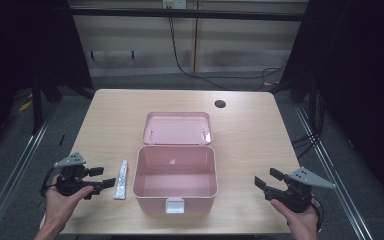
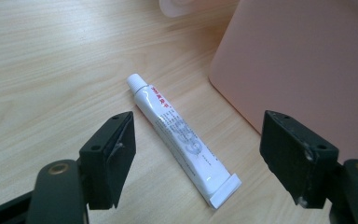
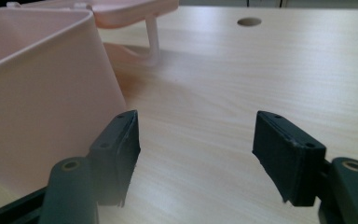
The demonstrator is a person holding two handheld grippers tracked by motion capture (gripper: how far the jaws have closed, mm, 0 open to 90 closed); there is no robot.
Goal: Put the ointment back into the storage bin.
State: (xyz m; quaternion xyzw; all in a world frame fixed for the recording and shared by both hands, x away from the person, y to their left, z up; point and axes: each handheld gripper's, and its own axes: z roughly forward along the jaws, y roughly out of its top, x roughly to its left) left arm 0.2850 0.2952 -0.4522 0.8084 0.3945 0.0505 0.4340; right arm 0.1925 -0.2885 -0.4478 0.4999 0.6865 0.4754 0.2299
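A pink plastic box (image 1: pixel 175 178) stands open at the table's near middle, its lid (image 1: pixel 177 128) thrown back flat behind it. A white tube (image 1: pixel 121 180) with a white cap lies on the table just left of the box. My left gripper (image 1: pixel 103 177) is held low beside the tube, open, with the tube (image 2: pixel 182 138) lying on the wood ahead of its parted jaws and the box wall (image 2: pixel 303 70) to the right. My right gripper (image 1: pixel 266 179) is open near the table's front right, nothing between its jaws, the box (image 3: pixel 42 93) at its left.
The wooden table (image 1: pixel 250 135) has a round cable hole (image 1: pixel 220 104) at the back right. Bare wood lies right of the box (image 3: pixel 242 93). Metal rails run along the floor on both sides, and cables trail behind the table.
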